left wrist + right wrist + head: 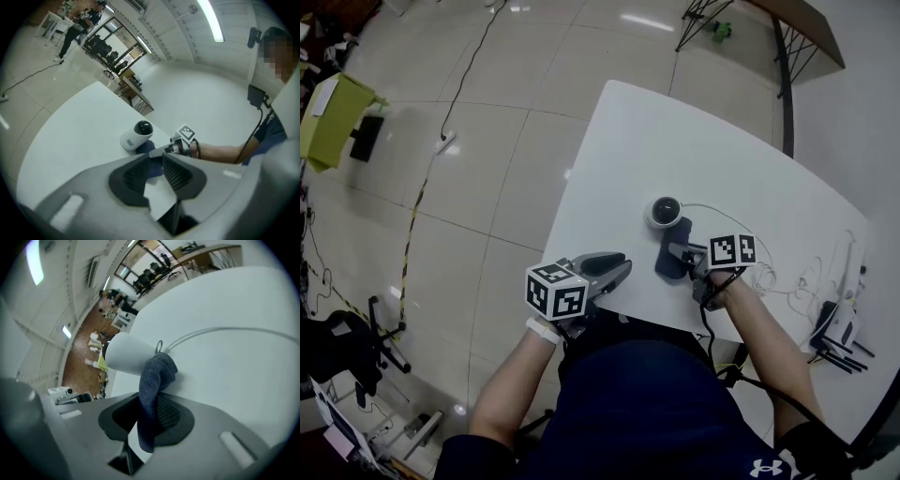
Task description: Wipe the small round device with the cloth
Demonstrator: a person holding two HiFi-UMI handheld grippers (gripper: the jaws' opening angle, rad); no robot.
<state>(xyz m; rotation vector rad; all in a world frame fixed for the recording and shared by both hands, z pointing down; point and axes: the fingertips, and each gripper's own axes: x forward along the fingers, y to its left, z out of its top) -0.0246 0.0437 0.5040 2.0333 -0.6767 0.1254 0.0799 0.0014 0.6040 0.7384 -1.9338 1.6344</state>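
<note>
Small round device [664,211] sat on the white table [722,131], closer to the person's edge than to the far one and just ahead of the right gripper [681,251]. Its short white barrel lay tilted, with the long axis running from the base on the tabletop up to a dark glossy dome. In the left gripper view the dome faced up and away toward the far side of the table. In the head view it looked almost straight up, ringed in white. A thin white cable [727,211] left the barrel and curled off to the person's right. A small grey mark on the barrel's side showed in the left gripper view, too small to read.

The right gripper's jaws were closed on the dark blue cloth [152,380], which stood pinched between the pads. Its free upper end was bunched against the device's white side, close to where the cable joined.

The left gripper [622,266] hovered at the near edge of the table, well apart from the device. Its jaws stood a little way apart and gripped nothing, with bare tabletop showing through the gap.

Each marker cube [555,289] bore black-and-white square patterns. A white emblem [766,466] marked the person's dark sleeve
</note>
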